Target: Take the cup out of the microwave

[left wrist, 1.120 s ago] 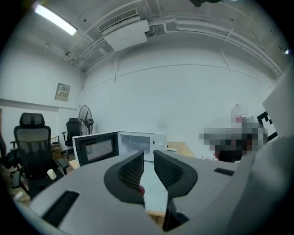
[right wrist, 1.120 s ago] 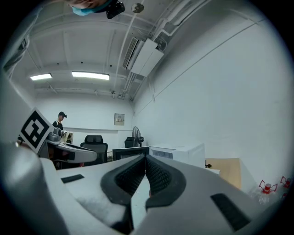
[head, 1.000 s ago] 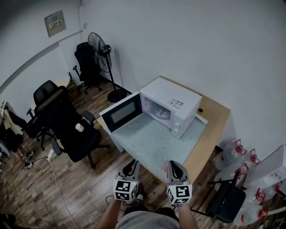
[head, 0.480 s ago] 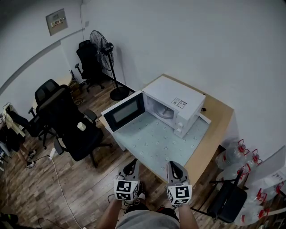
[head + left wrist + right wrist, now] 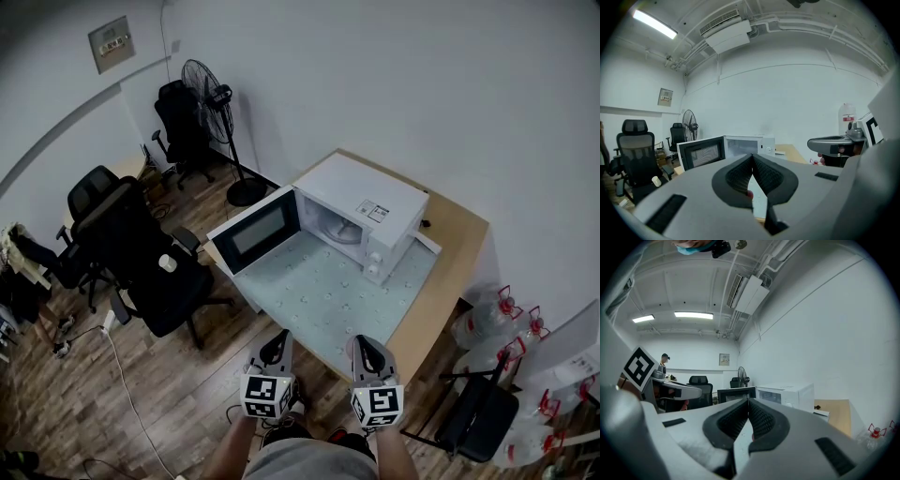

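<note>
Open microwave (image 5: 361, 211); left gripper (image 5: 277, 339) and right gripper (image 5: 365, 343) both closed, empty.
It stands on the tabletop (image 5: 452, 267), door (image 5: 255, 232) swung wide to its left. A pale round shape (image 5: 339, 232) sits in the cavity, too small to confirm as the cup. Grippers side by side by the tabletop's near corner, well apart from the microwave.

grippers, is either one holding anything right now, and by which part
Nothing is held. The left gripper and the right gripper are both shut, fingers pressed together with nothing between them, well short of the open microwave.
</note>
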The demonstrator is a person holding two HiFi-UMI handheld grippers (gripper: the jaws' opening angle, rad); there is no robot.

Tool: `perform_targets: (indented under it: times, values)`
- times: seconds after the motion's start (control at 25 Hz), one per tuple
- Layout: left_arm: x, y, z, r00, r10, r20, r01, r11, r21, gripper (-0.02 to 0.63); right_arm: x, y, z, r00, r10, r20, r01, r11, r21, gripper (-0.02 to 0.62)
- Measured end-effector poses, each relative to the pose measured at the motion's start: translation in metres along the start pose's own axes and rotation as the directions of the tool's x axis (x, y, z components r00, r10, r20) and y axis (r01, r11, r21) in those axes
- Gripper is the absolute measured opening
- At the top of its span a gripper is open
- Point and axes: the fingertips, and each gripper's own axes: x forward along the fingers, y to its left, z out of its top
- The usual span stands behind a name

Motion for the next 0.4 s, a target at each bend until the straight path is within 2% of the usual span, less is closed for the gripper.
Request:
perform_targets:
  times: [0.4]
  values:
    - [0.0048, -0.0011, -0.0007, 1.0, -0.004, -0.001, 0.004, 1.0, 0.004, 0.023, 0.0011, -0.0072, -0.0012, 1.0, -0.01, -0.005, 0.01, 1.0, -0.002, 0.018]
